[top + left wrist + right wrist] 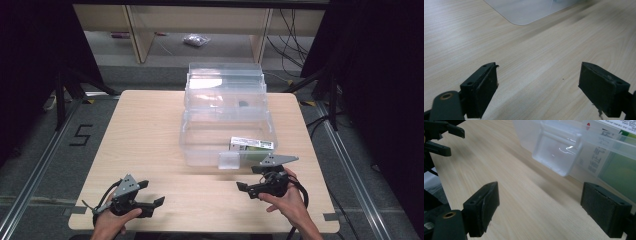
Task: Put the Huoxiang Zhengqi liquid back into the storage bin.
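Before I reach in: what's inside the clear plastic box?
Inside the clear plastic box, a white and green carton lies flat near its front right corner. A small dark item shows farther back; what it is cannot be told. The floor beneath the carton is covered.

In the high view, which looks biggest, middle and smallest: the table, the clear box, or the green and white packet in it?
1. Table, biggest by far.
2. Clear box, which covers only part of the table.
3. Green and white packet, smallest; it lies inside the box.

So I've got a clear plastic box (226,131) sitting open mid-table, lid flipped back, with a white-and-green carton (251,144) lying flat inside, front-right corner.
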A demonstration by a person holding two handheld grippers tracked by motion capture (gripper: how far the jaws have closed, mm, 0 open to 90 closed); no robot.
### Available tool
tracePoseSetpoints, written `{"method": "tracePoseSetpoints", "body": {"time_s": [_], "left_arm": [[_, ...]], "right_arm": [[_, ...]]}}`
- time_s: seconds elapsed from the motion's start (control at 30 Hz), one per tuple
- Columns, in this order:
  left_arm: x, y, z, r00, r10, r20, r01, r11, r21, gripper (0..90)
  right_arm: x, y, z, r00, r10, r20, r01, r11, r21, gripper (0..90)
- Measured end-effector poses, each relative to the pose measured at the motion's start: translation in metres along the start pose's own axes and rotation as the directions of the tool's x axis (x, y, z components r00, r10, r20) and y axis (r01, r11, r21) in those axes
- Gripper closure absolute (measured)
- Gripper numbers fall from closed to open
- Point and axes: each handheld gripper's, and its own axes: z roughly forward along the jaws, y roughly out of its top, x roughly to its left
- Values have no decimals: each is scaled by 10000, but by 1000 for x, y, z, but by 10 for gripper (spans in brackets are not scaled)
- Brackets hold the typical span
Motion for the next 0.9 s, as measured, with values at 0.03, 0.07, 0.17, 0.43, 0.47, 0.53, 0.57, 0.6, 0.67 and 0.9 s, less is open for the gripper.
{"method": "tracePoseSetpoints", "body": {"time_s": [0.03, 0.07, 0.17, 0.43, 0.47, 0.53, 0.57, 0.6, 0.67, 0.9], "left_arm": [[0, 0, 0, 10000, 12, 11, -12, 10000, 12, 148], [0, 0, 0, 10000, 11, 16, -11, 10000, 20, 148], [-1, 0, 0, 10000, -48, 30, 48, 10000, -63, 148], [-1, 0, 0, 9999, -41, 112, 43, 9999, -112, 148], [-1, 0, 0, 9999, -41, 112, 43, 9999, -112, 148], [-1, 0, 0, 9999, -96, 29, 97, 9999, -97, 148], [-1, 0, 0, 9999, -94, 39, 94, 9999, -103, 148], [-1, 0, 1, 9999, -93, 46, 94, 9999, -105, 148], [-1, 0, 1, 9999, -99, 42, 99, 9999, -87, 148], [-1, 0, 0, 10000, -84, 43, 85, 9999, -93, 148]], "right_arm": [[1, -1, -1, 9999, 126, -5, -126, 9998, 179, 163], [0, -3, -1, 10000, 74, -4, -74, 9999, 135, 163], [1, -4, -1, 10000, 94, -12, -94, 10000, -28, 162], [0, -12, -1, 9998, 50, -177, -52, 9999, -122, 161], [0, -12, -1, 9998, 50, -177, -52, 9999, -122, 161], [1, -14, -1, 9996, 211, -208, -214, 9996, -157, 161], [2, -15, -1, 9996, 216, -198, -220, 9996, -157, 161], [1, -16, -2, 9999, 98, -111, -99, 9998, -162, 161], [1, -19, -2, 9996, 106, -251, -112, 9996, -266, 161], [3, -28, -4, 9994, 289, -167, -294, 9992, -280, 160]]}}
